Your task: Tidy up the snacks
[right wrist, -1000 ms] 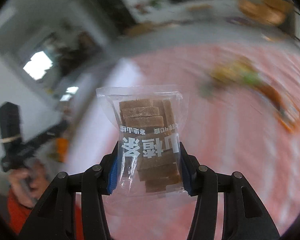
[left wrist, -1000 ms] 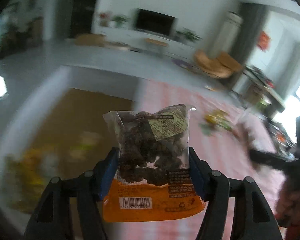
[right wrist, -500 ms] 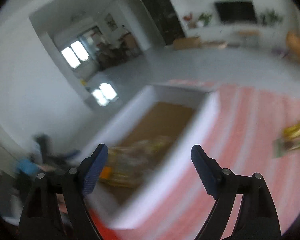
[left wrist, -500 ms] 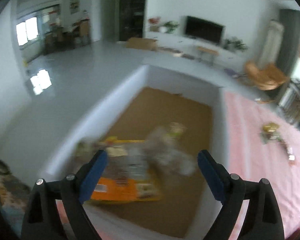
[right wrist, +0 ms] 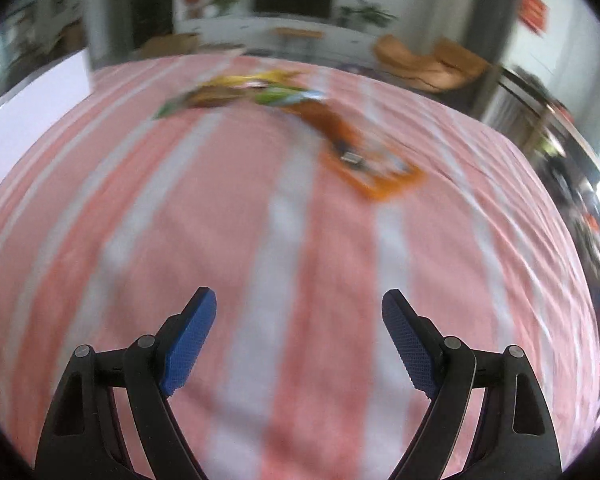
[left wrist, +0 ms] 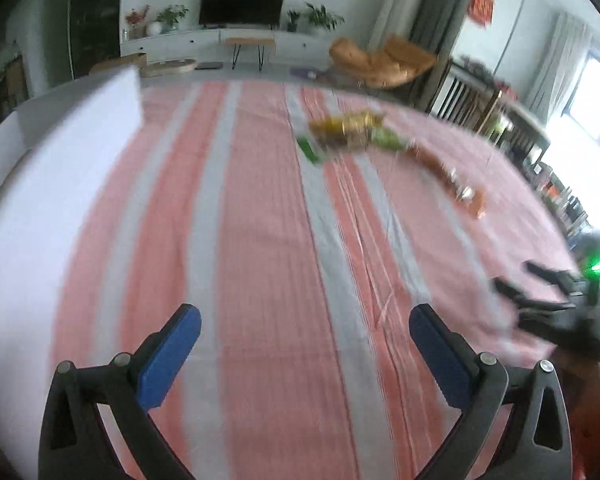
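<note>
A loose heap of yellow and green snack packets (left wrist: 348,132) lies far ahead on the pink-and-grey striped cloth (left wrist: 260,240), with an orange packet (left wrist: 468,196) trailing to its right. In the right wrist view the same heap (right wrist: 252,90) and orange packet (right wrist: 368,164) are blurred by motion. My left gripper (left wrist: 305,314) hovers over bare cloth, its jaws opening wide with nothing between them. My right gripper (right wrist: 299,296) is open and empty too, well short of the packets.
A white box wall (left wrist: 80,120) stands along the left side of the cloth, also at the left edge in the right wrist view (right wrist: 32,92). Beyond the cloth are a TV unit, plants and an orange chair (left wrist: 380,64).
Both grippers let go of their snack bags over the white box, opened, and swung right and down to the striped cloth. The box interior is no longer in view.
</note>
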A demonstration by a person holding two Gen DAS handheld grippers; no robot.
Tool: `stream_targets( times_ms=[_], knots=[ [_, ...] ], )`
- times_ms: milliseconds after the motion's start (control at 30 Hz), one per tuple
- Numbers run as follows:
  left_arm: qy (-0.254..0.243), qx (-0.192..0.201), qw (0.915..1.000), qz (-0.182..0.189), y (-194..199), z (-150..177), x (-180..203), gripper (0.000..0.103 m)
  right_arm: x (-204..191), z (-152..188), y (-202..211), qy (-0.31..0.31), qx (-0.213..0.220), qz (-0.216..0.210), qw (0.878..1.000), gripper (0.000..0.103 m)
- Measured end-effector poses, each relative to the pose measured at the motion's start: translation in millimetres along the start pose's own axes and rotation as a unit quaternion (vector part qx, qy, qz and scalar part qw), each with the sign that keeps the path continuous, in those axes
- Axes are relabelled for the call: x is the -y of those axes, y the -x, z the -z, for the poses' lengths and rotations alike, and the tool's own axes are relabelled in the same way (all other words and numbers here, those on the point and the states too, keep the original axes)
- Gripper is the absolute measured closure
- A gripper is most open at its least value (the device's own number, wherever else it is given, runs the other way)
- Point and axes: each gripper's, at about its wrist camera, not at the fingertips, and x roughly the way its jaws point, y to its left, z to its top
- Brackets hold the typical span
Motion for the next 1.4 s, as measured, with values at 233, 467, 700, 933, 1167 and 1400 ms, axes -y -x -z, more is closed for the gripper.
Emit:
stream_targets(
  times_ms=[233,467,700,933,1167,1400],
  knots=[
    [-0.051,-0.015,0.9969,-0.059,-74.9,-9.5,24.9,0.0,24.5,9.6,-18.8,-0.05,-0.001,0.007,0.999,0.015],
    [-0.075,-0.005,0.9943,-0.076,-89.7,-6.4,26.4,0.0,35.6,12.0,-26.8,-0.085,-0.014,-0.009,0.996,0.009],
    [-0.055,-0.011,0.9966,-0.061,-91.9,-9.5,19.8,0.0,35.8,12.4,-27.7,-0.085,-0.014,-0.009,0.996,0.008],
    [-0.054,-0.011,0.9967,-0.06,-92.0,-9.5,19.6,0.0,36.1,12.6,-28.0,-0.085,-0.014,-0.008,0.996,0.008],
    [-0.054,-0.011,0.9967,-0.06,-92.0,-9.5,19.6,0.0,36.0,12.4,-28.1,-0.085,-0.014,-0.009,0.996,0.008],
    [-0.055,-0.011,0.9967,-0.06,-91.9,-9.5,19.4,0.0,36.0,12.3,-28.2,-0.085,-0.014,-0.009,0.996,0.008]
  ],
)
